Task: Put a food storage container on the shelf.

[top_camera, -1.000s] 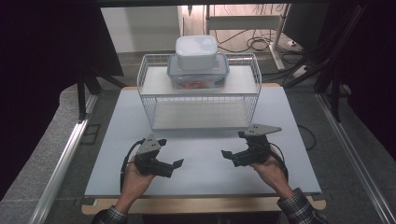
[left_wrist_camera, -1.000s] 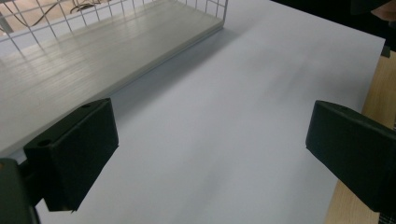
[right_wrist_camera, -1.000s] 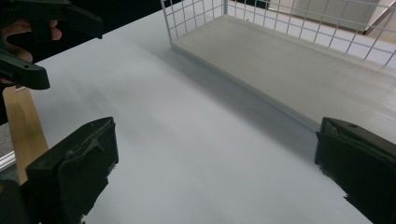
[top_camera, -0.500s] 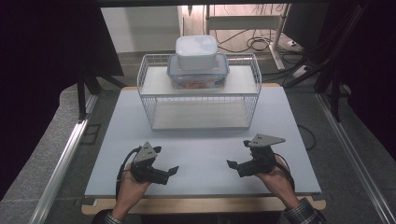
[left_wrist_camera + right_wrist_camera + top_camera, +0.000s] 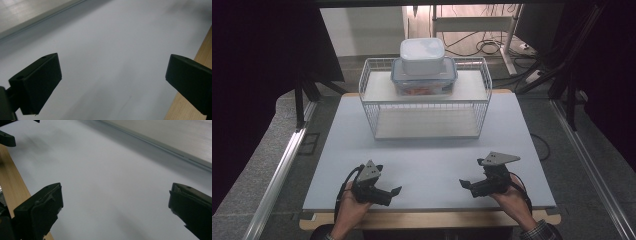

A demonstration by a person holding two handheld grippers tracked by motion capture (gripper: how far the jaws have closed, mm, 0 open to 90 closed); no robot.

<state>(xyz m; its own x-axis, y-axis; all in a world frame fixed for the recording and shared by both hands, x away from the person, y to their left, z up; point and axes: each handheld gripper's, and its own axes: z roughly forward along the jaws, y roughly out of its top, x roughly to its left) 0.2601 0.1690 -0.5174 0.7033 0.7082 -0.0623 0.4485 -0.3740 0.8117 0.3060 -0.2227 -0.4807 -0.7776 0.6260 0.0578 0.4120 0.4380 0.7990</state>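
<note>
Both the left gripper (image 5: pixel 395 191) and right gripper (image 5: pixel 463 184) are held spread and empty; the 2 stacked containers (image 5: pixel 424 70) are seen well ahead, on the wire rack (image 5: pixel 428 112).

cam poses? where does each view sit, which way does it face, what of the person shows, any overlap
High view: above the near table edge, facing forward and down at the wire rack; both hands, left gripper, right gripper.
Left gripper view: on the left gripper, facing the white mat; open jaws.
Right gripper view: same mat; open jaws.
Shared: mat, wooden edge.
</note>
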